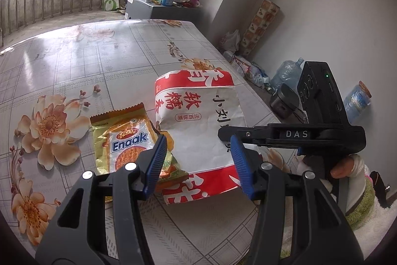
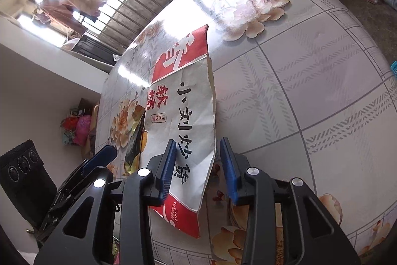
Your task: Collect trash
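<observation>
Paper bag point(image 1: 198, 121) lies flat on the flowered table point(image 1: 74, 61), snack wrapper point(image 1: 129, 140) touching its left edge. Left gripper point(image 1: 198, 160) and right gripper point(image 2: 197, 165) both spread, holding nothing. Step: approach. Next, probably: pinch the bag's edge.

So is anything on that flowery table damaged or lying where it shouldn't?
Yes. A red-and-white paper bag lies flat and creased on the table, its long edge ragged in the right wrist view. A crumpled yellow Enaak wrapper lies beside it, one edge against the bag. Both grippers, left and right, are open over the bag.
</observation>
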Tool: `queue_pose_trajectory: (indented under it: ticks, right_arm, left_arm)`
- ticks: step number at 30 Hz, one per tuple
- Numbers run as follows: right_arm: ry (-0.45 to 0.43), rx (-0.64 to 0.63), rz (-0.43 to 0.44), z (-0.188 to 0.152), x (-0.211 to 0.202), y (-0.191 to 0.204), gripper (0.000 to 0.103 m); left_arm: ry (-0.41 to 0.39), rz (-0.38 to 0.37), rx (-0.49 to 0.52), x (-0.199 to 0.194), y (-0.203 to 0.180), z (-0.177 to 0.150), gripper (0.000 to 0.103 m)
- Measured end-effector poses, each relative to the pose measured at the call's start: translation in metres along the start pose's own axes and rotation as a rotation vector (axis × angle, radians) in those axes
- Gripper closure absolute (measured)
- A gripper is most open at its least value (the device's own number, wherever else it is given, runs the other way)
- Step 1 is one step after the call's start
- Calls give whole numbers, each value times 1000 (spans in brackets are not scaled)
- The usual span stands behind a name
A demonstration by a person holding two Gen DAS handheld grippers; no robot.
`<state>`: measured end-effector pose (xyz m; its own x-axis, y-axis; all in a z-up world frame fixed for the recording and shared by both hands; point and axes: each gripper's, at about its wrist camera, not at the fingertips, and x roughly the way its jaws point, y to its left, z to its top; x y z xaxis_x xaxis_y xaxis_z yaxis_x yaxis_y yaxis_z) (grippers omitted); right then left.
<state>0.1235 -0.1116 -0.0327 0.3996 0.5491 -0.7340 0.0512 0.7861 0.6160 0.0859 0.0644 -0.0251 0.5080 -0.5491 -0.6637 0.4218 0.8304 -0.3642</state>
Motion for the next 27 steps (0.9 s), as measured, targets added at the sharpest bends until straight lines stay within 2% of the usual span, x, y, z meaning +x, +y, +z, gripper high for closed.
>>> queue_pose_trajectory:
  ticks: [5,6,7,11,16,23,27]
  right_arm:
    - [53,20,72,3,13,-3,61]
    - [59,21,84,3,14,-2,63]
    - [64,22,86,4,16,-1,69]
    - [66,23,98,4,14,0,76]
    - [13,19,33,4,-7,-7,77]
    - [-63,100,-34,-5,-44,-33,77]
    - [-73,140,-22,-12,-50,-40,76]
  left_arm:
    - [7,5,-19,1,9,-1,53]
    - [5,6,-21,0,9,-1,53]
    - [3,7,-22,-1,10,-1,53]
    - [-14,6,-18,-6,10,2,53]
    - [-24,-20,1,-8,3,5,53]
    - [-5,-78,51,8,-24,13,54]
    - [55,-65,99,33,-44,13,67]
